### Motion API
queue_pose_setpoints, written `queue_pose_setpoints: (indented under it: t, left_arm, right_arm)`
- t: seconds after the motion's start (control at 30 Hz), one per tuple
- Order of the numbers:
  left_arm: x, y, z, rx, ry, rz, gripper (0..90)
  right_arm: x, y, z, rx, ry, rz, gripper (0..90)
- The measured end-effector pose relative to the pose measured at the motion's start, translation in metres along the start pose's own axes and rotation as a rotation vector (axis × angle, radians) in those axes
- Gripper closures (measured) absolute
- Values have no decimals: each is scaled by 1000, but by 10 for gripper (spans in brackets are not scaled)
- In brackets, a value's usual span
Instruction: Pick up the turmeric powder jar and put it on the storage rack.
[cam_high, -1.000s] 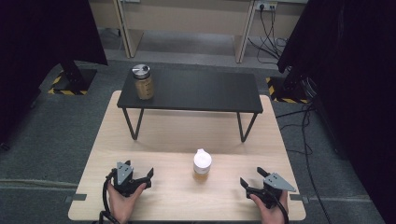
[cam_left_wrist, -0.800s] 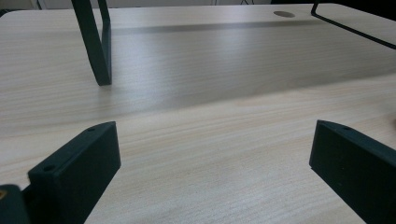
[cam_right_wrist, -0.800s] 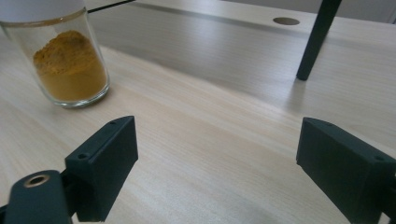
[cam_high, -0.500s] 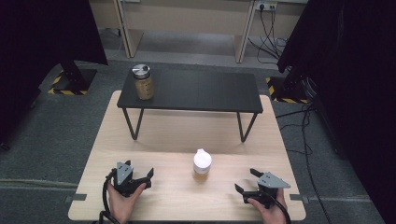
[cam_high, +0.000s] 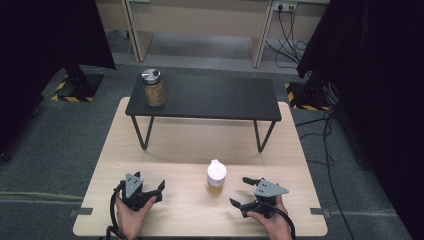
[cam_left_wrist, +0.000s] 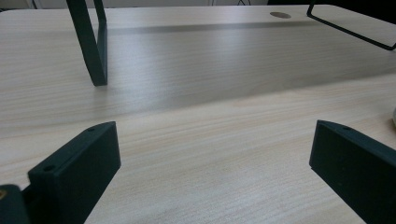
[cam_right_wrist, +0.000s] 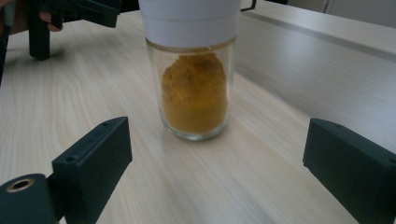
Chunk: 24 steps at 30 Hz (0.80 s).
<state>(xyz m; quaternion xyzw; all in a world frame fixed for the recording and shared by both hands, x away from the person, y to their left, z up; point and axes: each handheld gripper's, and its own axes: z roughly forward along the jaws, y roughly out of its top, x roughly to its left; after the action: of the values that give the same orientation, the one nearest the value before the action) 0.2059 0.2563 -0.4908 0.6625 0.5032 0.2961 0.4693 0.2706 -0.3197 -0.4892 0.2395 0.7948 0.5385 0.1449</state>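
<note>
We find the white-capped glass jar of yellow powder (cam_right_wrist: 195, 79) upright near the tabletop's front edge, directly ahead of the right gripper (cam_high: 248, 192), whose jaws have just been opening and hold nothing; the left gripper (cam_high: 156, 191), released too, sits farther off.

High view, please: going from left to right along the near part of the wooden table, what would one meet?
Left gripper with jaws open → white-capped glass jar of yellow-orange powder → right gripper, jaws open and pointing toward the jar.
</note>
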Motion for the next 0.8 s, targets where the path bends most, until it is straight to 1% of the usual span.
queue_pose_setpoints:
  t: [0.13, 0.3, 0.53, 0.8]
  left_arm:
    - [0, 0, 0, -1, 0, -4, 10]
    - [1, 0, 0, -2, 1, -10, 10]
    - [1, 0, 0, -2, 0, -10, 10]
    - [1, -1, 0, -3, -1, -6, 10]
  right_arm:
    - [-1, 5, 17, -18, 32, -5, 79]
    - [-2, 10, 32, -37, 56, -13, 75]
    - [-5, 12, 48, -65, 83, -9, 73]
    - [-7, 13, 62, -82, 92, -15, 83]
